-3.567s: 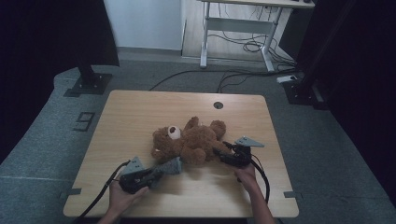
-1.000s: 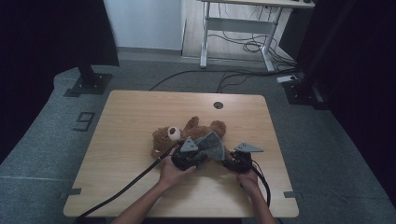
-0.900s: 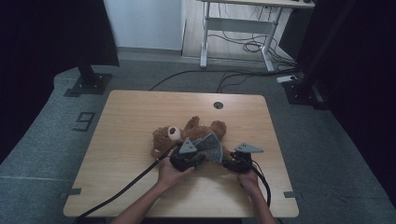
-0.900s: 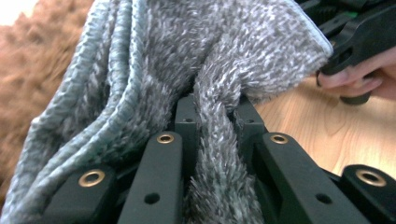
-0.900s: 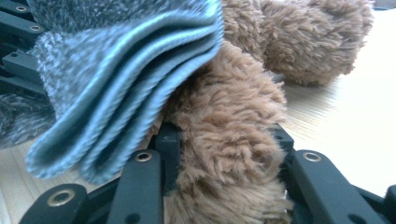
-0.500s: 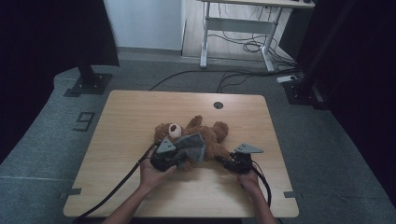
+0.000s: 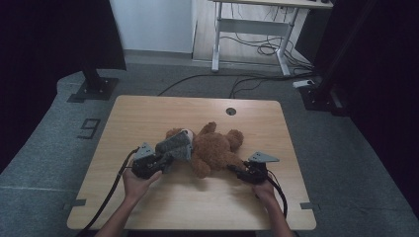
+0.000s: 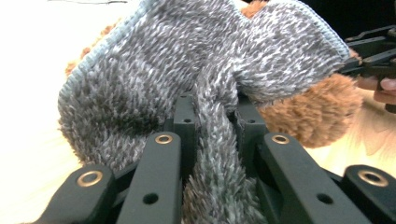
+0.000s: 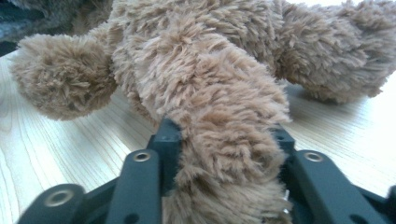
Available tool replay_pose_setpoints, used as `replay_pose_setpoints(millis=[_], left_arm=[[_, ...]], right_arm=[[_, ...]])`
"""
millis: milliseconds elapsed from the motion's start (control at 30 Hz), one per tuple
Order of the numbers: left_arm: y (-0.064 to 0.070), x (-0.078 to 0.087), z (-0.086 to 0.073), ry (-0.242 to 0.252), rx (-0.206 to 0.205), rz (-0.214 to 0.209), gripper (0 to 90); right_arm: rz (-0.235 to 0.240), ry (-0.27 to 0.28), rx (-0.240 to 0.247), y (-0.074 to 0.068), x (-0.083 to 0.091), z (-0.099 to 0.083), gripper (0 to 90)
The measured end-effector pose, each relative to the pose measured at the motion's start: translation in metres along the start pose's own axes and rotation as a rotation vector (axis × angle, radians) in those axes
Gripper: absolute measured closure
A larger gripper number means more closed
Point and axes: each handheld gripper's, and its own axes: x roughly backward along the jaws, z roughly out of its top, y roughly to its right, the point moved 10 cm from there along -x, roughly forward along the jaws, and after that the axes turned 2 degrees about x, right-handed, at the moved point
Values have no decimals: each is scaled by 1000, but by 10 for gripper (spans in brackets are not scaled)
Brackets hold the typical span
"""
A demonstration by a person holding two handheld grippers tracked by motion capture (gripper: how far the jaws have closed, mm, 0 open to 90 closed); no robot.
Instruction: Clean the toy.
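While the right gripper (image 7: 241,170) stays clamped on the teddy bear's (image 7: 215,148) leg, anchoring it near the table's (image 7: 148,111) middle, the left gripper (image 7: 165,157) pinches the grey fuzzy garment (image 7: 175,145) over its head

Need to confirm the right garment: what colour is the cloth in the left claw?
Mottled grey cloth with a pale blue edge, clearest in the left gripper view.

High view looks down on table (image 7: 148,118), gripper views close-up, all sharing teddy bear (image 7: 217,148).
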Motion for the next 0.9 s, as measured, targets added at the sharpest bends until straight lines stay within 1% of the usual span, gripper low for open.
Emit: replay_pose_setpoints(millis=[33, 67, 100, 133, 167, 200, 267, 333, 367, 400, 433, 467, 500, 533, 567, 633, 667, 700, 733, 767, 800, 833, 867, 900], left_arm=[[1, 0, 0, 1, -1, -1, 751], [1, 0, 0, 1, -1, -1, 750], [2, -1, 0, 0, -2, -3, 750], [2, -3, -2, -8, -5, -7, 749], [2, -3, -2, -8, -5, -7, 749], [3, -5, -4, -12, -3, -12, 749], [3, -6, -5, -13, 1, -13, 749], [3, -7, -5, -14, 2, -15, 749], [3, -7, -6, -15, 4, -16, 749], [3, -8, -6, -15, 5, -17, 749], [3, -8, -6, -15, 5, -17, 749], [3, -8, -6, -15, 10, -20, 749], [3, -8, -6, -15, 11, -21, 749], [3, -8, -6, -16, 12, -20, 749], [3, -8, -6, -16, 12, -20, 748], [3, -9, -7, -18, 16, -26, 748], [3, -10, -8, -21, 18, -28, 748], [4, -10, -8, -22, 19, -30, 748], [4, -11, -9, -24, 17, -31, 748], [4, -11, -9, -26, 16, -31, 748], [4, -11, -10, -27, 17, -31, 749], [5, -12, -10, -28, 18, -33, 748], [5, -12, -10, -28, 18, -33, 748], [5, -12, -10, -29, 20, -35, 748]], right_arm=[[-18, 6, -4, 1, 2, 3, 472], [-18, 6, -4, 1, 2, 3, 472], [-25, 13, -9, 1, 4, 6, 435], [-30, 40, -37, 1, 12, 19, 372], [-30, 40, -37, 1, 12, 19, 372], [-31, 67, -50, 1, 18, 33, 318], [-42, 81, -46, 0, 20, 47, 301], [-38, 74, -43, -2, 17, 59, 283], [-39, 67, -39, -4, 14, 65, 257], [-26, 48, -37, -7, 8, 71, 245], [-26, 48, -37, -7, 8, 71, 245], [-32, 15, -41, -9, -6, 77, 224], [-29, -8, -45, -9, -14, 77, 204], [-32, -19, -47, -9, -20, 77, 191], [-32, -19, -47, -9, -20, 77, 191], [-43, -55, -63, -7, -34, 73, 165], [-49, -97, -66, -4, -44, 65, 142], [-55, -117, -64, -3, -47, 61, 128], [-42, -134, -73, -3, -51, 56, 119], [-26, -136, -89, -3, -53, 53, 121], [-13, -121, -95, -2, -54, 52, 143], [-8, -109, -95, -3, -54, 52, 181], [-8, -109, -95, -3, -54, 52, 181], [0, -106, -89, -3, -54, 50, 232]])
